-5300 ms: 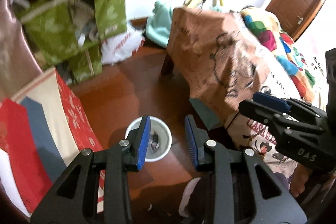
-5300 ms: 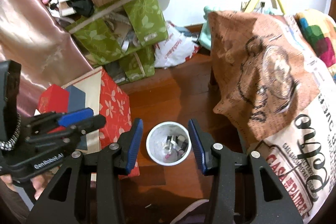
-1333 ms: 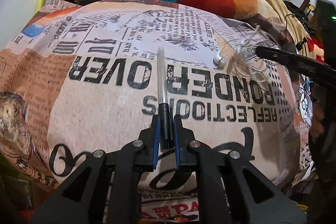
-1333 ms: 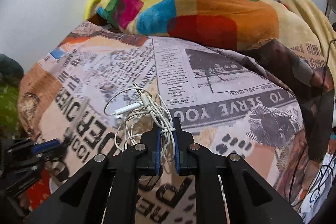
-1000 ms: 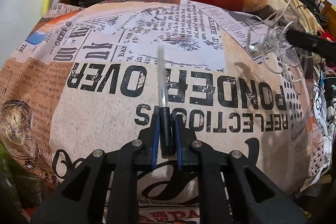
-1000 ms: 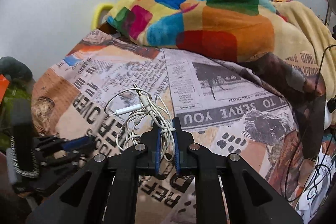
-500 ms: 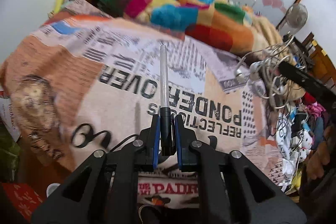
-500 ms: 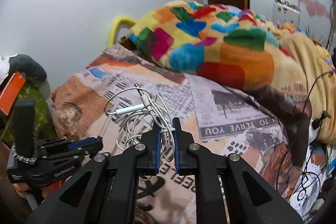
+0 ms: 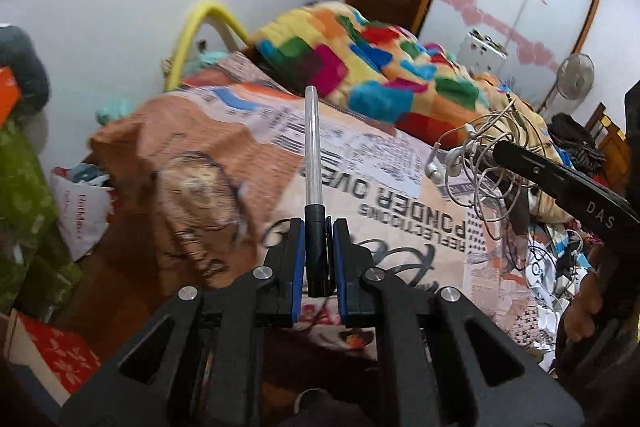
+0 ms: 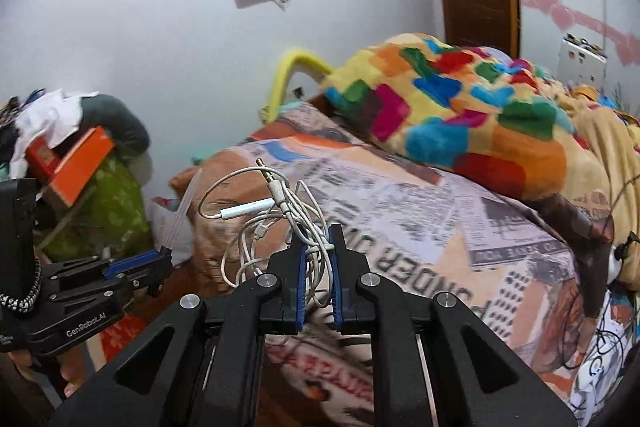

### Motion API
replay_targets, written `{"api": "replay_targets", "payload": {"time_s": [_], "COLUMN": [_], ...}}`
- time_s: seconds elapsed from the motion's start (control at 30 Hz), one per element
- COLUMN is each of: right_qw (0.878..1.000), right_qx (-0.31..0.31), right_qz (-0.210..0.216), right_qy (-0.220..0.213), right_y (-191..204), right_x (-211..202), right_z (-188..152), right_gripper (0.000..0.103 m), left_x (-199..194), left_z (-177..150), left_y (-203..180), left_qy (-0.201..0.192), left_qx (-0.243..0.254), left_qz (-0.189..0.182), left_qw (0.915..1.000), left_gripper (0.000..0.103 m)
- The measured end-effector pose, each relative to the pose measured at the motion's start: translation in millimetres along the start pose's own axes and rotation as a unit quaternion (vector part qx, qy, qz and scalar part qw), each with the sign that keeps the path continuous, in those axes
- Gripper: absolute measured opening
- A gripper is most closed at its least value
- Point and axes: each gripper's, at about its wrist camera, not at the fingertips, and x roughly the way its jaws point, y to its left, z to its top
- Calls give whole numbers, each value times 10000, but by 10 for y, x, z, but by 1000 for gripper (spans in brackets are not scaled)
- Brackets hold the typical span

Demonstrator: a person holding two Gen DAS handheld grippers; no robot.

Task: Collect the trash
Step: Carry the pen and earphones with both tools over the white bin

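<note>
Pen [image 9: 311, 163] pinched in left claw [image 9: 316, 259]; right claw [image 10: 317, 267] pinches tangled earphones [image 10: 276, 223].

1. Left gripper [image 9: 316, 259]: jaws clamped on a pen [image 9: 312, 167], tilted downward, held in the air.
2. Right gripper [image 10: 318, 263]: jaws pinched on tangled earphone cable [image 10: 272, 223], also aloft, tilted downward.

Two grippers [image 9: 316, 227] [image 10: 318, 255], one pen [image 9: 311, 155], one earphone tangle [image 10: 276, 219], one blanket [image 10: 460, 107], one fan [image 9: 574, 75].
</note>
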Motion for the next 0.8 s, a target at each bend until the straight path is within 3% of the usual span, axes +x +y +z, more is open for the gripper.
{"api": "replay_targets", "payload": {"time_s": [0.33,0.8], "right_qw": [9971,9807], "right_qx": [-549,-1263], "right_qz": [517,1276], "right_qy": [38,776], "right_y": [939,2188], "right_x": [-48,470], "right_z": [-147,-587], "right_gripper": [9,9], "left_x": [-784,-1435], "left_z": [-383,-1134], "left_y": [729,1833], "left_qy": [-360,-406], "left_qx": [-319,-975], "left_qz": [458,1136], "left_qw": [9978,9879], "left_gripper": [12,12]}}
